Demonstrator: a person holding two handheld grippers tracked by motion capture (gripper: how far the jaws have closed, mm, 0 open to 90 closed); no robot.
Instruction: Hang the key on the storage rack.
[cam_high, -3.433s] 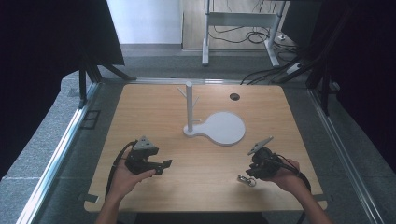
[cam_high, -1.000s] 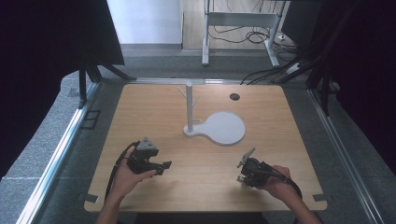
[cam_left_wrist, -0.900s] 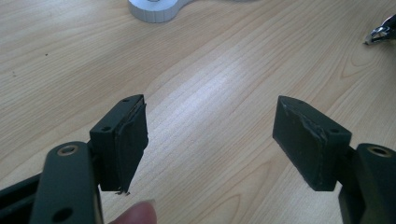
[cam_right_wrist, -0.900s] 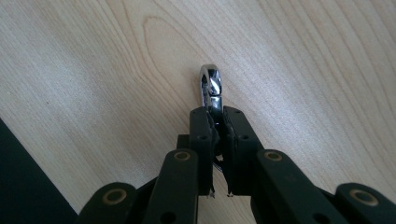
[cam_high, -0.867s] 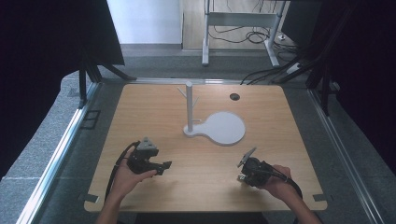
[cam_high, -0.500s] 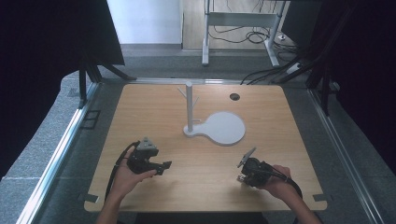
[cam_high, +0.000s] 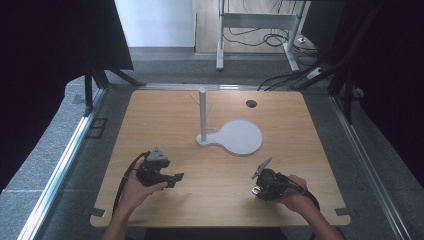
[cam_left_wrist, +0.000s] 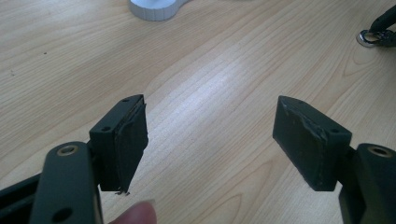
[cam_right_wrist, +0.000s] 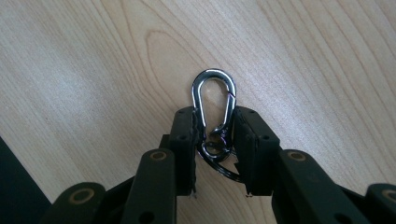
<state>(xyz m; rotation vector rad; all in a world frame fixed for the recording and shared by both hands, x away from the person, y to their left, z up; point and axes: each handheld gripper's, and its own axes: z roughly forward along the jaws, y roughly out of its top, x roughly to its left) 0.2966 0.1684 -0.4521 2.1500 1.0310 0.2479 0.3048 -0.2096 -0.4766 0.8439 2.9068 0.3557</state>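
Observation:
A silver carabiner with a key ring on its lower end lies on the wooden table. My right gripper is shut on the carabiner, its black pads pressing the clip's two sides just above the ring. In the high view this right gripper sits low over the table near the front right. My left gripper rests at the front left, pointing right. In the left gripper view, the left gripper is open, with bare wood between its pads. The carabiner shows far off at the top right there.
A white stand has an upright post with small pegs and a round flat base, and it stands at mid-table behind both grippers. A dark round grommet sits near the far edge. A metal rail runs along the table's left side.
Since the oldest frame my right gripper has shifted a little left and nearer the front edge, onto the carabiner. Over the last second nothing visibly moves. The left gripper stays put.

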